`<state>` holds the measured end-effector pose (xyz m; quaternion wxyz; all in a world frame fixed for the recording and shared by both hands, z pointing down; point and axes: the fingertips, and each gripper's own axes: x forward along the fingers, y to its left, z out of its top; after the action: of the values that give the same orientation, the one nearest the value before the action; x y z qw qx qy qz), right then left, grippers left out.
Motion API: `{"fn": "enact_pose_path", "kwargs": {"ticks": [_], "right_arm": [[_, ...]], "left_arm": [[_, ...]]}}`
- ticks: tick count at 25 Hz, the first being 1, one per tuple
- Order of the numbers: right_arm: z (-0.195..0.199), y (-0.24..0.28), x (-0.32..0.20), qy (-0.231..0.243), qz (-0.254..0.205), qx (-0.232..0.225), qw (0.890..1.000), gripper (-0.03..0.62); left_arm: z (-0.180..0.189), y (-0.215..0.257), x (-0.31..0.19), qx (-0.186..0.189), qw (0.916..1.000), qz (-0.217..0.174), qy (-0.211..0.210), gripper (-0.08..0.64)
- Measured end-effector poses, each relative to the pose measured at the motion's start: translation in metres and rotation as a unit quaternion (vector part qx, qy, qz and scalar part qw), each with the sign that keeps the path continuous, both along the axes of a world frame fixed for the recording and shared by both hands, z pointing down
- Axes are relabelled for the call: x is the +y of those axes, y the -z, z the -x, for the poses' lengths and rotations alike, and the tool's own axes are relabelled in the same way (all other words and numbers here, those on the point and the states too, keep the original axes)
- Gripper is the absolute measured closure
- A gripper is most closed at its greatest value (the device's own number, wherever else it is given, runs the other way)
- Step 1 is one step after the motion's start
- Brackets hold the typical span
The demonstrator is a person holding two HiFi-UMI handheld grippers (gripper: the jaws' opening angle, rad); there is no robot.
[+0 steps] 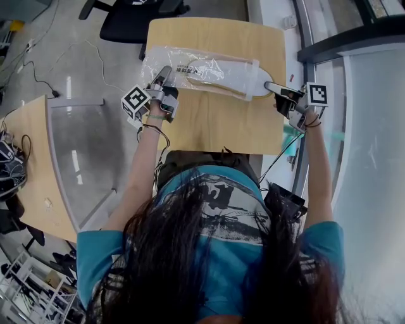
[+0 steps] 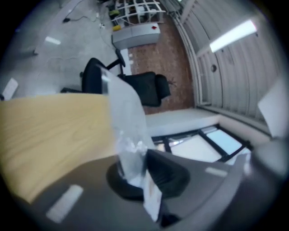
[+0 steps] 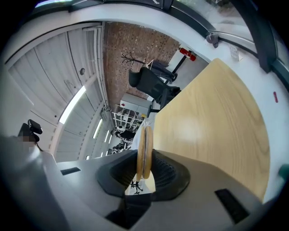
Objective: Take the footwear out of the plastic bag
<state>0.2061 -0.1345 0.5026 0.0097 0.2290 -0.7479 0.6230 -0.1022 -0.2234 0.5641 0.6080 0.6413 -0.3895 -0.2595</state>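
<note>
A clear plastic bag [image 1: 190,68] lies across the far part of the wooden table [image 1: 215,126]. Inside it is flat, pale footwear [image 1: 243,83] with tan soles, whose right end reaches the bag's mouth. My left gripper [image 1: 162,81] is at the bag's left end and is shut on a pinch of the plastic bag [image 2: 128,131]. My right gripper [image 1: 276,90] is at the right end. In the right gripper view the thin tan soles of the footwear [image 3: 144,149] stand edge-on, pressed between the pads of the right gripper [image 3: 144,175].
A black office chair [image 1: 136,19] stands beyond the table's far edge. A second wooden desk [image 1: 31,164] with a glass panel is at the left. A window ledge and frame [image 1: 354,44] run close along the right. Cables lie on the floor.
</note>
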Motion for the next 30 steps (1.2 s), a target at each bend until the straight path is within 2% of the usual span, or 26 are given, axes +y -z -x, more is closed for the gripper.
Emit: {"fn": "enact_pose_path", "kwargs": {"ticks": [2, 3, 4, 5, 6, 8, 9, 10, 11, 13, 17, 21, 22, 23, 25, 29, 30], "right_arm": [[-0.015, -0.003, 0.004, -0.008, 0.004, 0.024, 1.000, 0.506], [-0.022, -0.005, 0.006, -0.012, 0.005, 0.037, 0.999, 0.506], [-0.029, -0.006, 0.007, -0.016, 0.005, 0.051, 0.999, 0.508], [-0.035, -0.007, 0.007, -0.020, 0.005, 0.062, 0.998, 0.508], [-0.041, -0.007, 0.007, -0.025, 0.004, 0.070, 0.997, 0.508], [-0.049, -0.006, 0.008, -0.033, 0.002, 0.079, 0.996, 0.508], [-0.052, -0.005, 0.008, -0.036, 0.000, 0.082, 0.996, 0.508], [-0.056, -0.003, 0.009, -0.038, -0.002, 0.087, 0.995, 0.508], [-0.059, -0.002, 0.009, -0.041, -0.003, 0.095, 0.995, 0.508], [-0.067, 0.002, 0.010, -0.044, -0.012, 0.107, 0.993, 0.508], [-0.087, 0.016, 0.008, -0.069, -0.033, 0.128, 0.989, 0.511], [-0.105, 0.035, 0.002, -0.105, -0.062, 0.146, 0.982, 0.515], [-0.109, 0.041, 0.000, -0.117, -0.070, 0.145, 0.980, 0.515], [-0.111, 0.048, -0.003, -0.128, -0.078, 0.139, 0.979, 0.517], [-0.110, 0.064, -0.008, -0.147, -0.096, 0.112, 0.978, 0.517], [-0.090, 0.093, -0.018, -0.160, -0.125, 0.030, 0.979, 0.517], [-0.081, 0.097, -0.022, -0.158, -0.129, 0.005, 0.979, 0.517]], "left_arm": [[-0.004, -0.016, 0.003, -0.098, 0.9948, 0.014, -0.023, 0.558], [-0.003, -0.024, 0.004, -0.161, 0.9862, 0.017, -0.036, 0.558], [-0.002, -0.031, 0.005, -0.228, 0.9722, 0.016, -0.049, 0.558], [0.000, -0.036, 0.006, -0.297, 0.9529, 0.012, -0.063, 0.558], [0.001, -0.040, 0.006, -0.361, 0.9295, 0.004, -0.076, 0.558], [0.000, -0.045, 0.006, -0.460, 0.8821, -0.018, -0.100, 0.558], [-0.003, -0.048, 0.006, -0.490, 0.8644, -0.027, -0.109, 0.557], [-0.005, -0.051, 0.006, -0.509, 0.8526, -0.031, -0.115, 0.558], [-0.006, -0.055, 0.007, -0.520, 0.8455, -0.028, -0.117, 0.557], [0.001, -0.065, 0.009, -0.535, 0.8375, -0.003, -0.110, 0.558], [0.025, -0.084, 0.018, -0.556, 0.8250, 0.077, -0.066, 0.558], [0.038, -0.098, 0.024, -0.581, 0.8040, 0.119, -0.041, 0.557], [0.040, -0.100, 0.026, -0.582, 0.8020, 0.131, -0.033, 0.558], [0.041, -0.102, 0.028, -0.576, 0.8040, 0.143, -0.027, 0.558], [0.038, -0.104, 0.031, -0.559, 0.8140, 0.159, -0.018, 0.558], [0.023, -0.103, 0.027, -0.548, 0.8223, 0.154, -0.018, 0.558], [0.018, -0.103, 0.026, -0.541, 0.8270, 0.153, -0.020, 0.558]]}}
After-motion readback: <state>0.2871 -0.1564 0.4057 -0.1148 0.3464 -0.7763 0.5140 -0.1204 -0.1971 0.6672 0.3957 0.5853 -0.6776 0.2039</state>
